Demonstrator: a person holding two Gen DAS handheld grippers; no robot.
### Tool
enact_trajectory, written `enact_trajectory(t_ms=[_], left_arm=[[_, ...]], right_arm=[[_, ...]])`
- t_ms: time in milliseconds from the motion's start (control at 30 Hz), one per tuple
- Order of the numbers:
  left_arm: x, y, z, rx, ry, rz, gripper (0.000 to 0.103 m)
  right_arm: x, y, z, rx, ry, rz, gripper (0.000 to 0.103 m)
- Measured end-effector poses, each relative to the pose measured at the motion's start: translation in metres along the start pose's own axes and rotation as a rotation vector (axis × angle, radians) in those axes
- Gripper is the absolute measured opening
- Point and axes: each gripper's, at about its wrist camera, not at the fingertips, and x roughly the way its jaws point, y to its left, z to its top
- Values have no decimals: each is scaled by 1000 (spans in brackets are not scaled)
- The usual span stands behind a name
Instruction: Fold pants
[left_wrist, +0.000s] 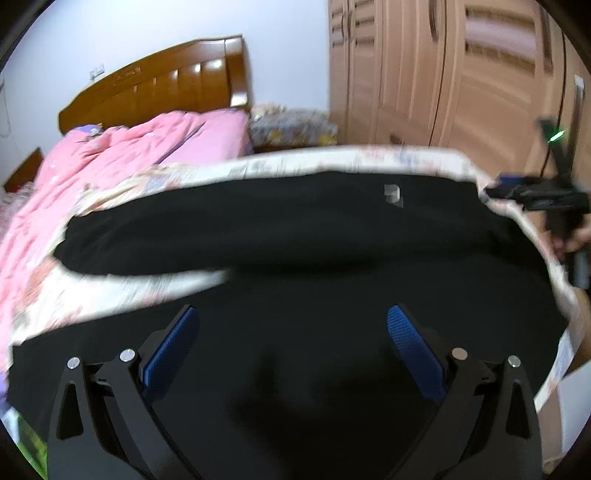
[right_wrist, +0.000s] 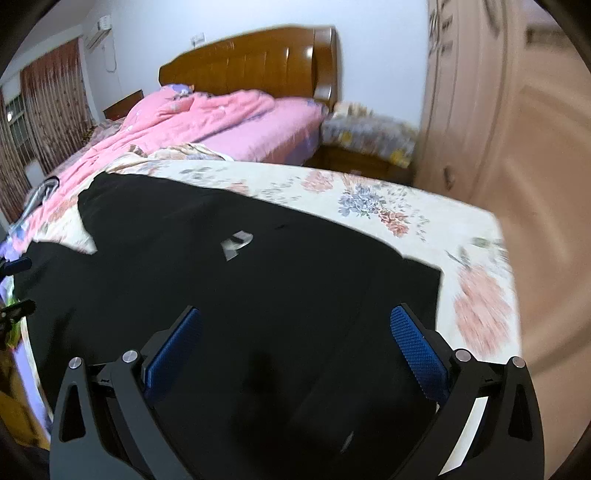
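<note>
Black pants (left_wrist: 314, 236) lie spread flat on a floral sheet (left_wrist: 110, 291), both legs stretching left, with a small grey logo (left_wrist: 392, 194). My left gripper (left_wrist: 291, 317) is open and empty, hovering over the nearer leg. The pants also show in the right wrist view (right_wrist: 229, 280), waist end near the right. My right gripper (right_wrist: 295, 317) is open and empty above the waist area; it also appears at the right edge of the left wrist view (left_wrist: 539, 195).
A pink quilt (right_wrist: 207, 114) lies on the bed beyond the sheet, with a wooden headboard (right_wrist: 258, 62). A wooden wardrobe (left_wrist: 443, 74) stands at the right. A floral-covered nightstand (right_wrist: 369, 136) sits beside the bed. The sheet's right edge (right_wrist: 506, 280) drops off.
</note>
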Motion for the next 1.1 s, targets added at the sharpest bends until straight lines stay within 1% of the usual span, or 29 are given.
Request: enact_trajectory(t_ms=[33, 67, 133, 233, 333, 400, 467, 500, 567, 600, 633, 667, 700, 767, 800, 867, 933, 967, 1033, 1100], left_arm=[[7, 7, 9, -11, -21, -29, 101], [18, 15, 19, -24, -24, -49, 101], [43, 27, 38, -33, 24, -58, 101], [75, 40, 58, -49, 102, -89, 101], [107, 67, 82, -137, 157, -191, 101], [120, 75, 93, -178, 180, -226, 101], [132, 83, 103, -232, 209, -283, 101], [138, 87, 107, -259, 225, -301, 101], [155, 89, 119, -329, 260, -345, 101], [162, 91, 123, -360, 270, -370, 101], [168, 92, 127, -392, 278, -394, 101], [176, 92, 132, -433, 280, -419, 101], [178, 90, 134, -450, 276, -425, 101], [183, 86, 140, -485, 269, -419, 101], [185, 84, 142, -498, 271, -416, 101], [189, 79, 146, -523, 280, -413, 101], [188, 74, 149, -540, 282, -408, 101], [189, 71, 150, -540, 286, -397, 101], [191, 65, 151, -542, 304, -376, 101], [198, 57, 147, -535, 343, -357, 100]], right_arm=[[13, -9, 8, 1, 16, 4, 99], [29, -20, 19, -3, 40, 9, 99], [52, -31, 35, -28, 64, 18, 99], [82, -45, 53, -58, 108, 56, 99], [104, -56, 59, -80, 166, 122, 95], [114, -58, 57, -98, 203, 155, 94], [120, -57, 54, -123, 231, 161, 80], [117, -55, 53, -138, 215, 171, 76], [112, -53, 50, -141, 205, 212, 49], [107, -52, 48, -143, 196, 215, 40], [100, -47, 46, -166, 173, 170, 13], [93, -43, 44, -182, 155, 120, 11], [80, -38, 42, -191, 118, 95, 11], [52, -21, 36, -223, 36, 71, 10], [27, -4, 29, -257, -33, 47, 10], [-13, 25, 14, -320, -144, 6, 10], [-44, 52, -7, -375, -218, -16, 10], [-58, 65, -20, -388, -246, -21, 10], [-72, 82, -42, -407, -272, -32, 9], [-76, 93, -60, -412, -282, -57, 9]])
